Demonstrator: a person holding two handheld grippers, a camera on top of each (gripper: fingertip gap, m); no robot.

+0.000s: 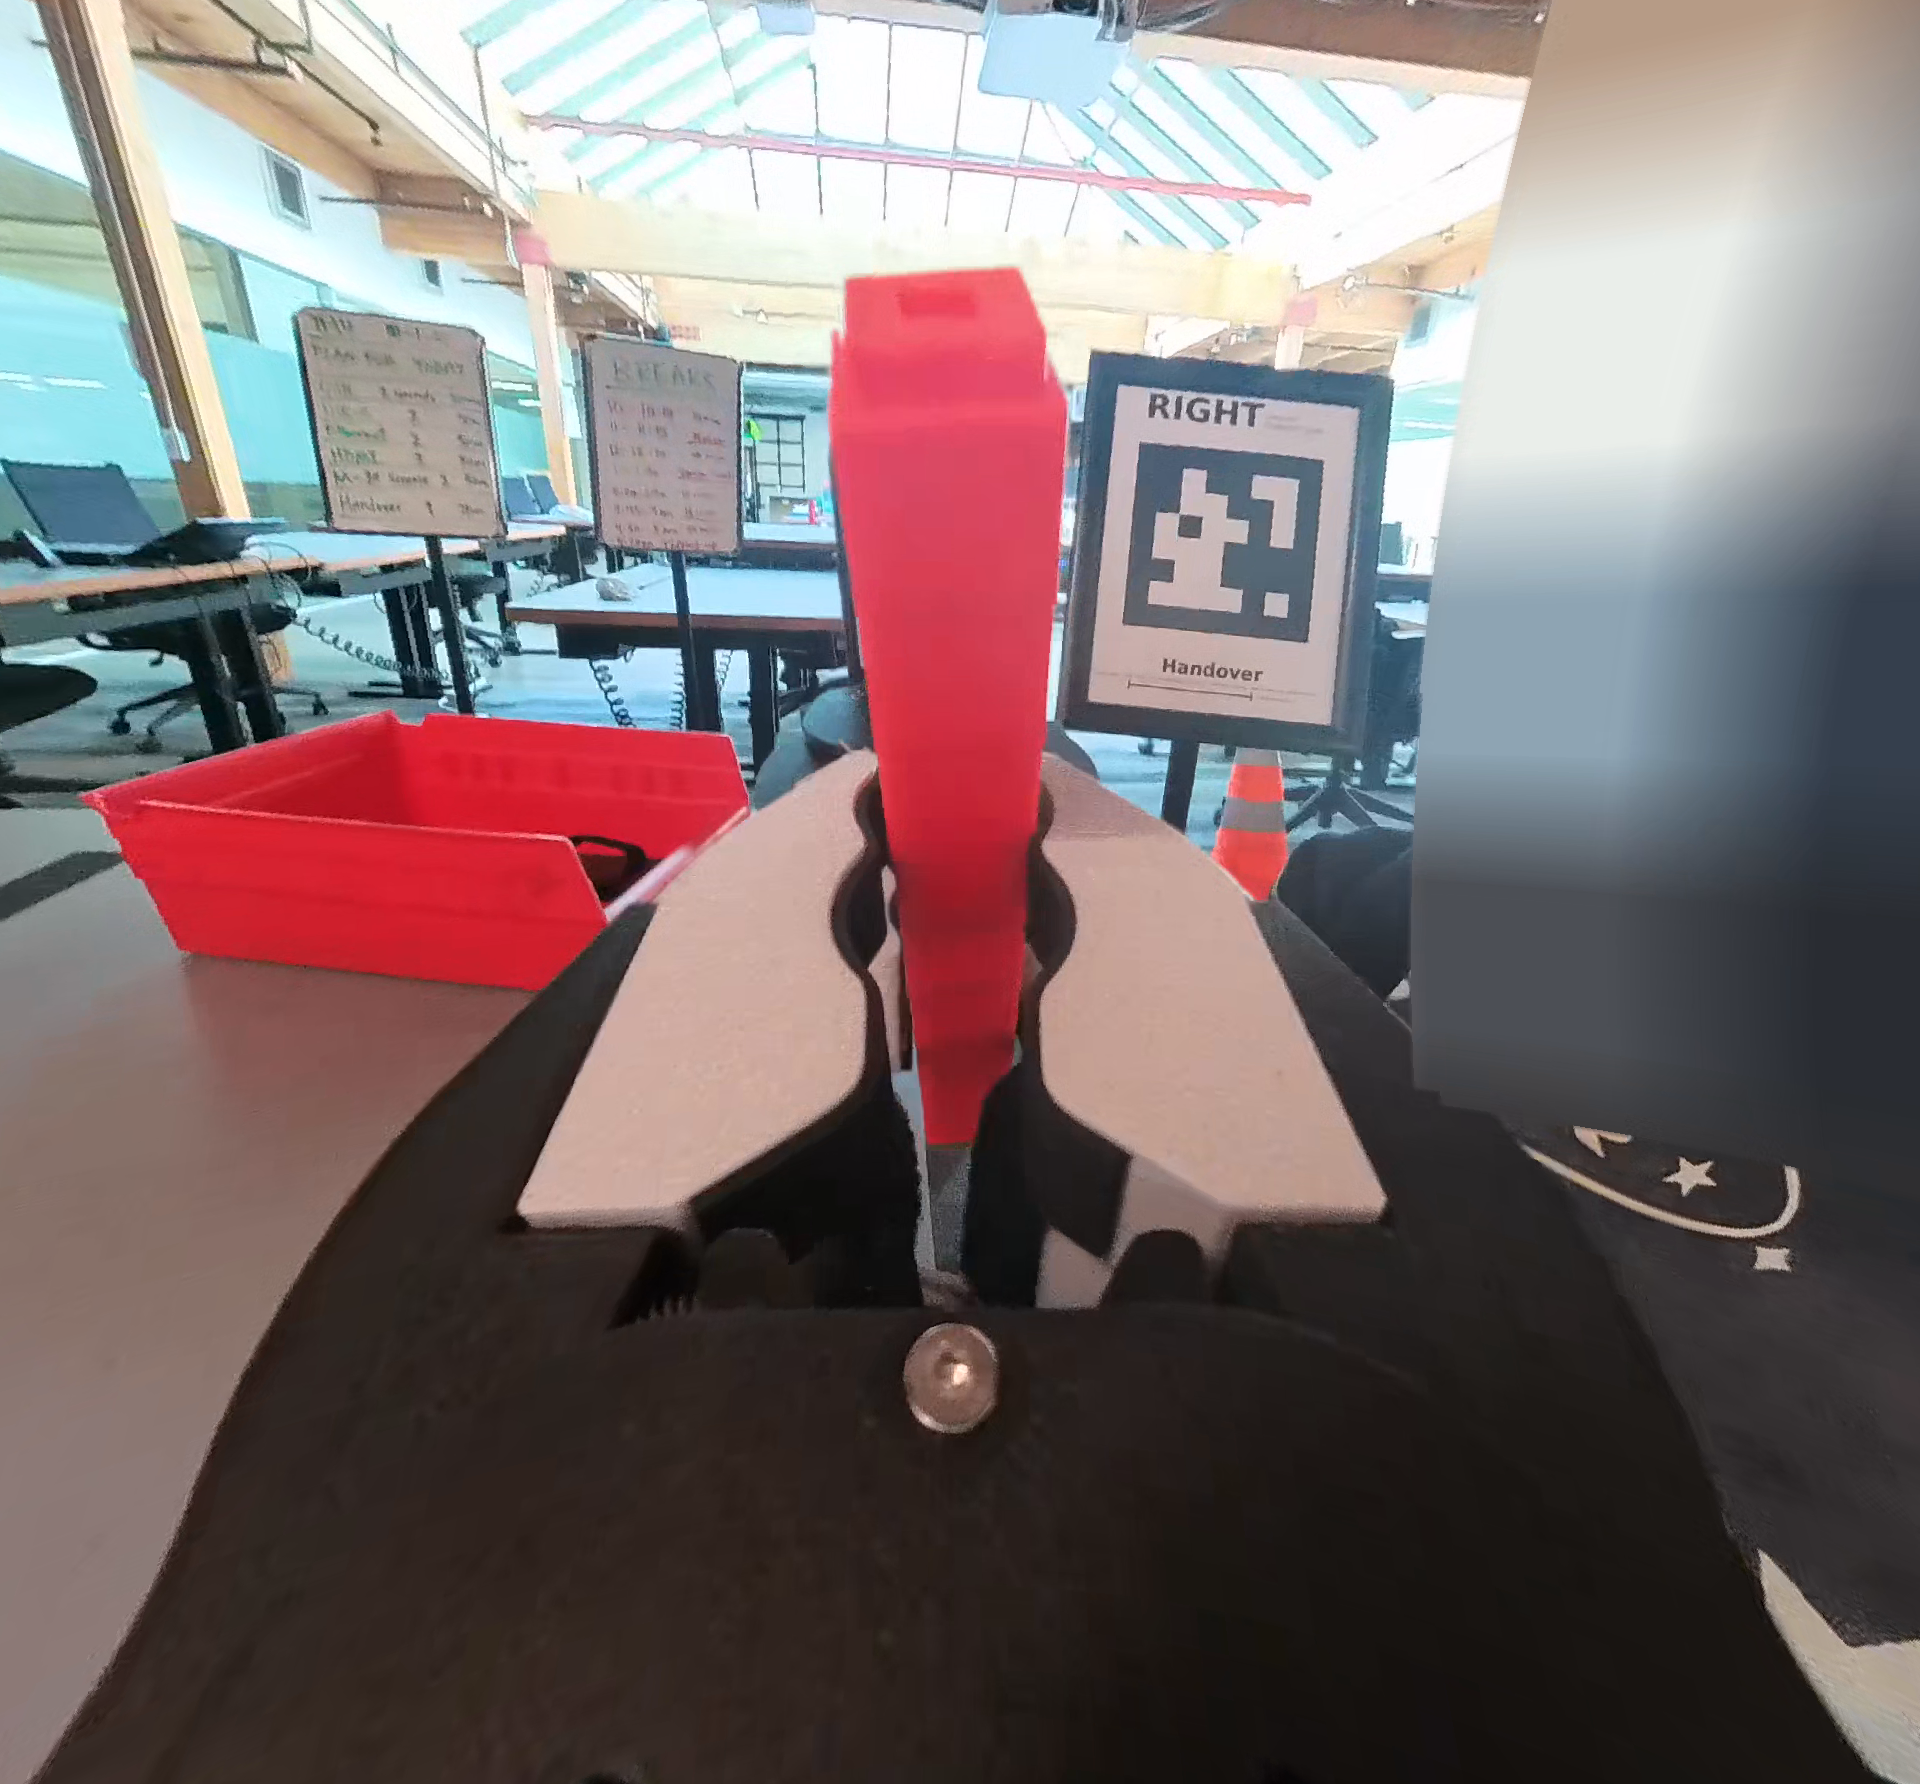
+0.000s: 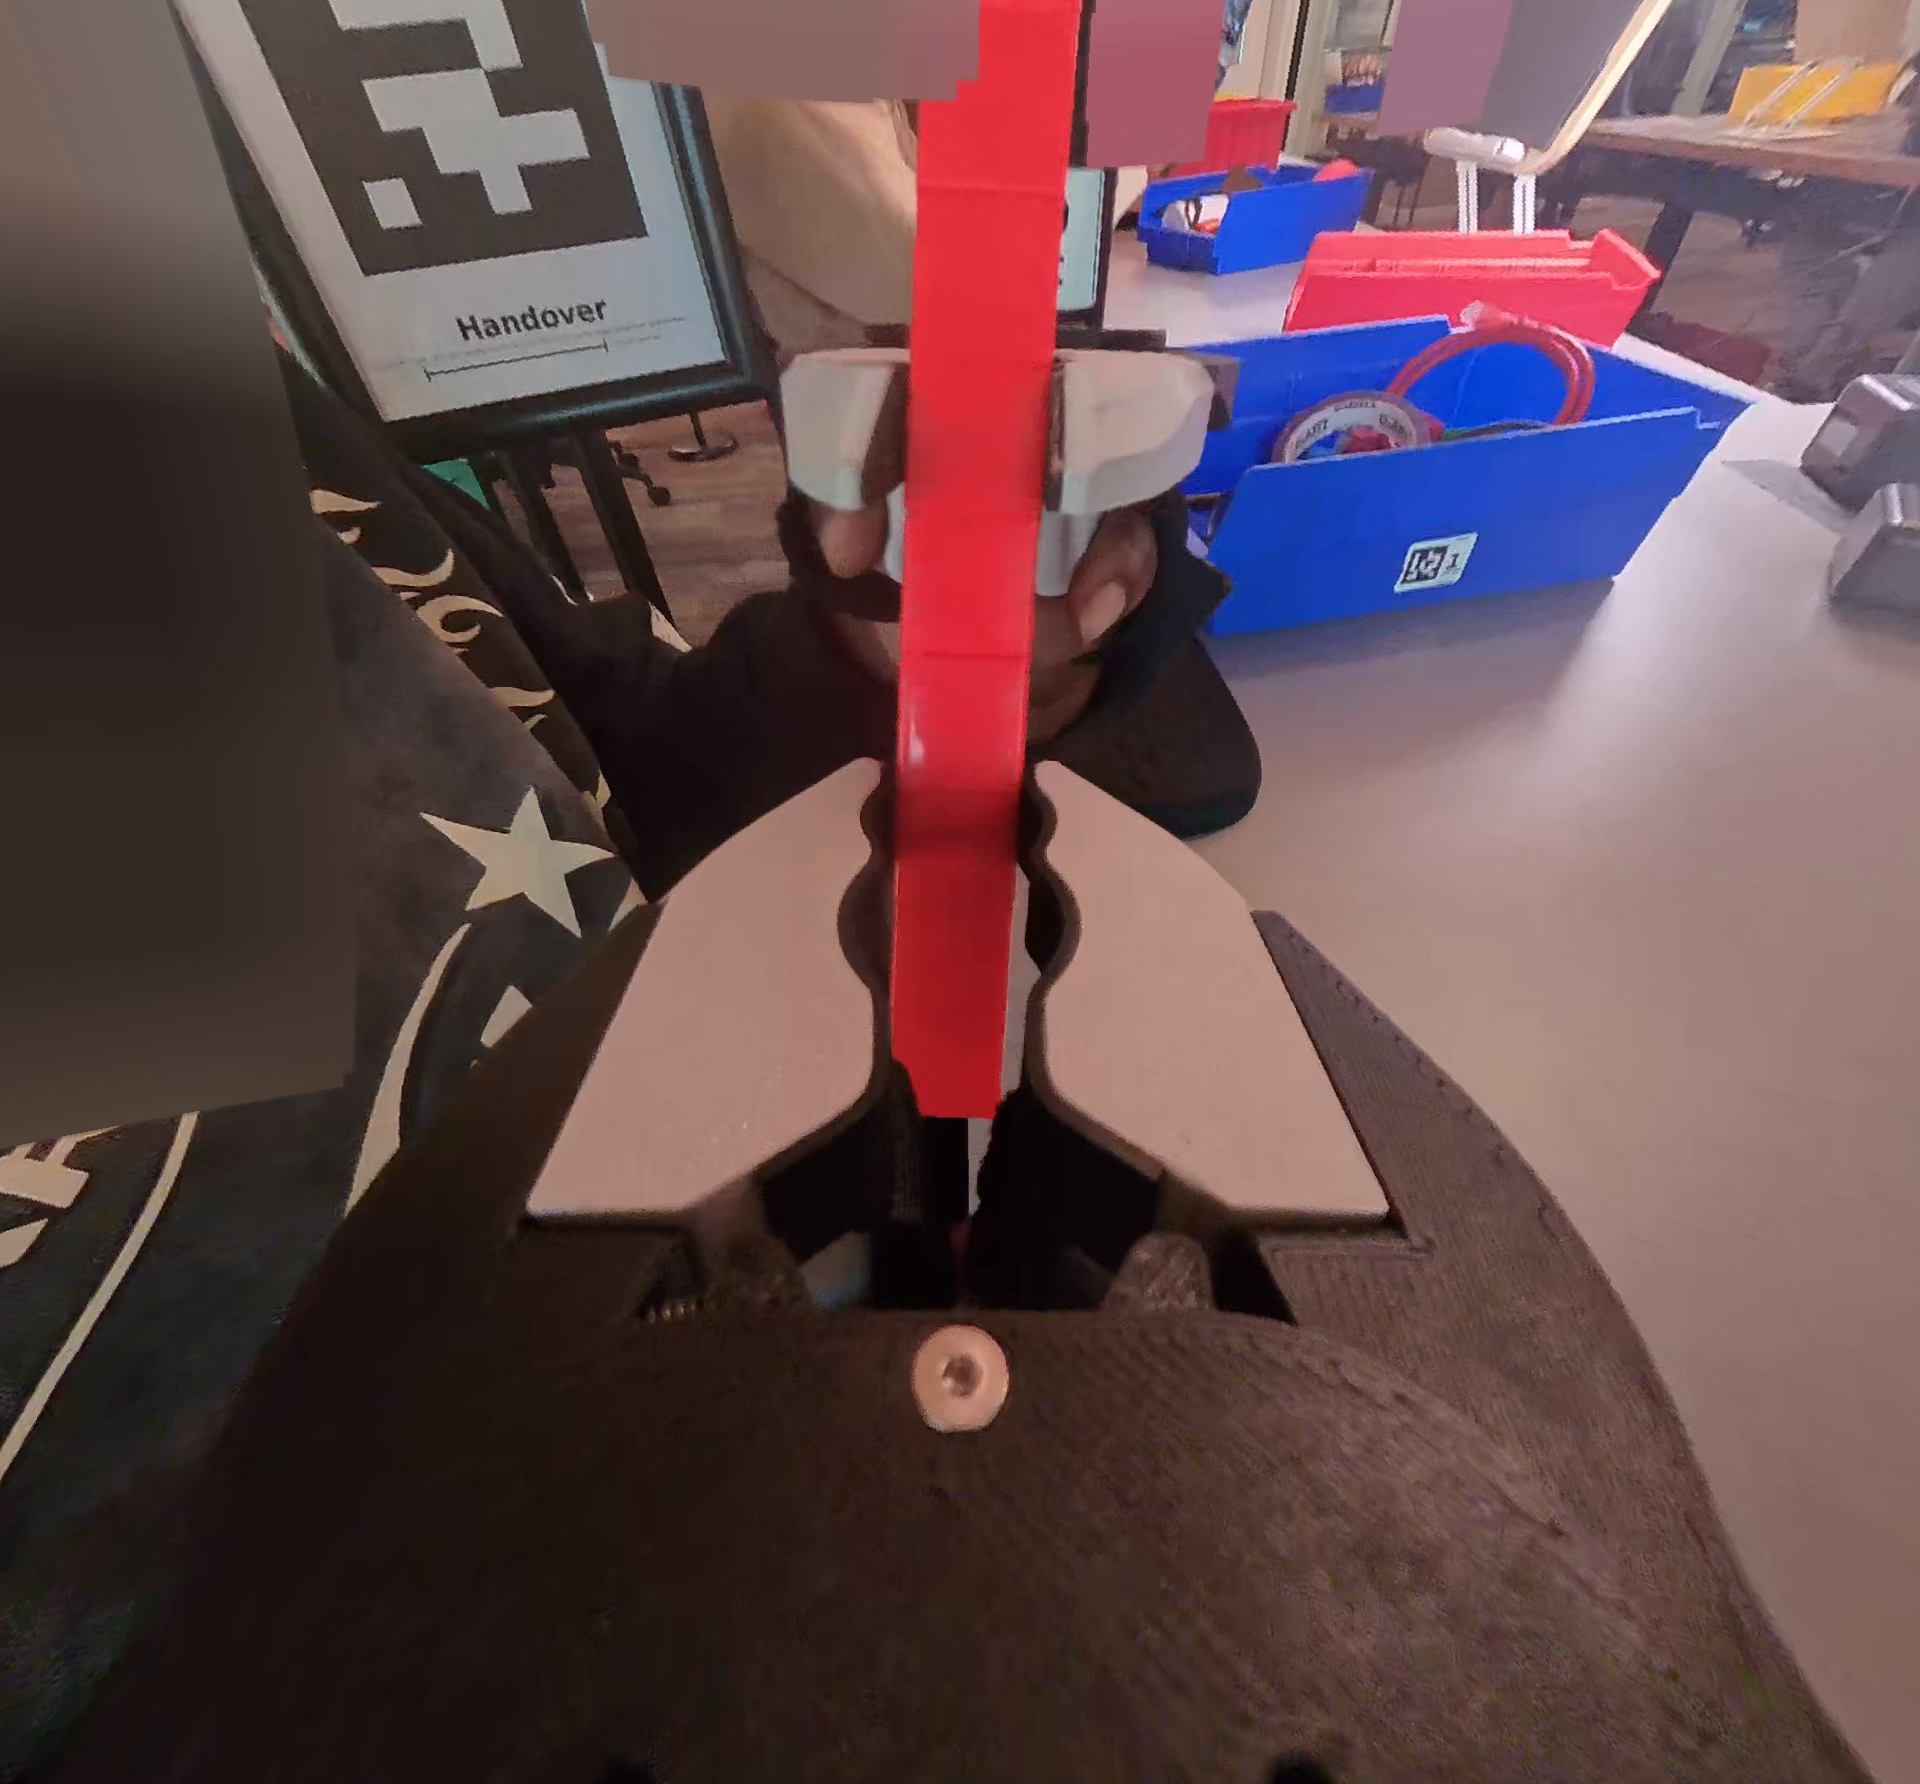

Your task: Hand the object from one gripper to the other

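two grippers (image 2: 958, 778) (image 2: 992, 430), one red bar (image 2: 971, 591), two blue bins (image 2: 1455, 529) (image 2: 1247, 222), one red bin (image 1: 343, 861), two whiteboards (image 1: 400, 435) (image 1: 665, 456), one cone (image 1: 1252, 825).

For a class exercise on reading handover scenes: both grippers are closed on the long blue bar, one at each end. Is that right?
Not quite: the bar is red, not blue, as the right wrist view shows. The rest stands: the right gripper and the left gripper both have their jaws closed on it, at different points along its length.
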